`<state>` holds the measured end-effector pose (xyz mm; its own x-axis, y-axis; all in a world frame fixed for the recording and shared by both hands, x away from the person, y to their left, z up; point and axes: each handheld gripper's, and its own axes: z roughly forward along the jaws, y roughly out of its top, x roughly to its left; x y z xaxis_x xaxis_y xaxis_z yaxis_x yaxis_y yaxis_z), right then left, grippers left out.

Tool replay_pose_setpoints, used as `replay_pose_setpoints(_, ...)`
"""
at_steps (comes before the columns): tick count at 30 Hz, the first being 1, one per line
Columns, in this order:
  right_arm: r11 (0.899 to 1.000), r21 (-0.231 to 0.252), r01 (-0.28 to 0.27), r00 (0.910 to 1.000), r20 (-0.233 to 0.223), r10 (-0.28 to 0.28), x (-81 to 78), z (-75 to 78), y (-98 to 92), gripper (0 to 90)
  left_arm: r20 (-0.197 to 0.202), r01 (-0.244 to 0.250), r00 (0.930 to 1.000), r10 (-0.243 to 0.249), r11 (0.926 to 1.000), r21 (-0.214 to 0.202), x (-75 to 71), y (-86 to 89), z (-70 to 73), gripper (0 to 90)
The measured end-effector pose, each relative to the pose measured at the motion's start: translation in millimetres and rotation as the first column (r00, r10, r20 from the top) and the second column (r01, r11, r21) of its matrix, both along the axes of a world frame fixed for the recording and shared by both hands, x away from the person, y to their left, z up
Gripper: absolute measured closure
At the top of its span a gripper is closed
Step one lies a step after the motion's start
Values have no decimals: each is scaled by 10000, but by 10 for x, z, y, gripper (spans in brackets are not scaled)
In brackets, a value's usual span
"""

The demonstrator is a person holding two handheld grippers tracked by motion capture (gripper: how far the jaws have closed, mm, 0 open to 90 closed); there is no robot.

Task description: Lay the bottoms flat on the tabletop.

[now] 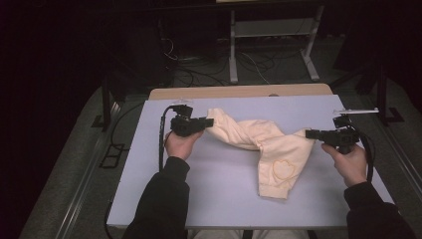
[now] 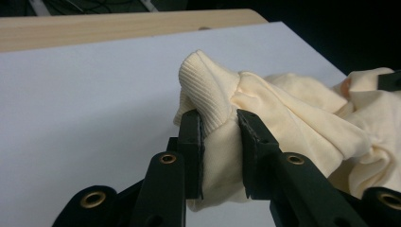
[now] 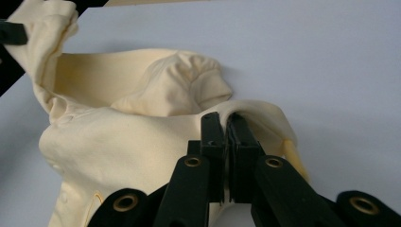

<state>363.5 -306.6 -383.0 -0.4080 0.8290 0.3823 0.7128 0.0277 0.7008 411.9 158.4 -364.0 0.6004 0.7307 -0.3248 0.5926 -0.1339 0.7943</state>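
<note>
A cream sweatshirt [image 1: 268, 144] lies twisted across the white table [image 1: 224, 194], with a heart outline [image 1: 282, 169] on its near part. My left gripper [image 1: 210, 122] is shut on the ribbed cuff [image 2: 208, 85] at the garment's left end, and the cloth is bunched between the jaws of the left gripper [image 2: 220, 125]. At the right, my right gripper [image 1: 309, 133] pinches the garment's edge. In the right gripper view, the right gripper [image 3: 227, 125] has its jaws nearly together on a thin fold of the sweatshirt [image 3: 142, 137]. Both ends are lifted slightly off the table.
A wooden strip [image 1: 239, 91] runs along the table's far edge. Beyond it stand a metal frame [image 1: 271, 30] and cables on the floor [image 1: 199, 69]. Bare table surface lies in front of the garment and to its left.
</note>
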Motion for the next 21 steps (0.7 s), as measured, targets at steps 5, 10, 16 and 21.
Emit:
replay_pose_setpoints(5, 9999, -113, -97, 9999, 70, 98, 183, 45, 150, 859, 154, -187, 9997, 185, 9997, 156, -38, 139, 84, 712)
replay_pose_setpoints(10, 9995, -284, -154, 9999, 60, 156, 336, 103, 280, 859, 307, -315, 9991, 307, 9991, 278, -79, 223, 139, 712)
replay_pose_setpoints(16, 9989, -434, -176, 9998, 85, 180, 503, 196, 397, 859, 551, -414, 9977, 393, 9984, 388, -125, 328, 248, 712)
replay_pose_setpoints(21, 9990, -416, -174, 9998, 130, 180, 655, 274, 502, 859, 708, -442, 9966, 420, 9986, 302, -175, 388, 316, 712)
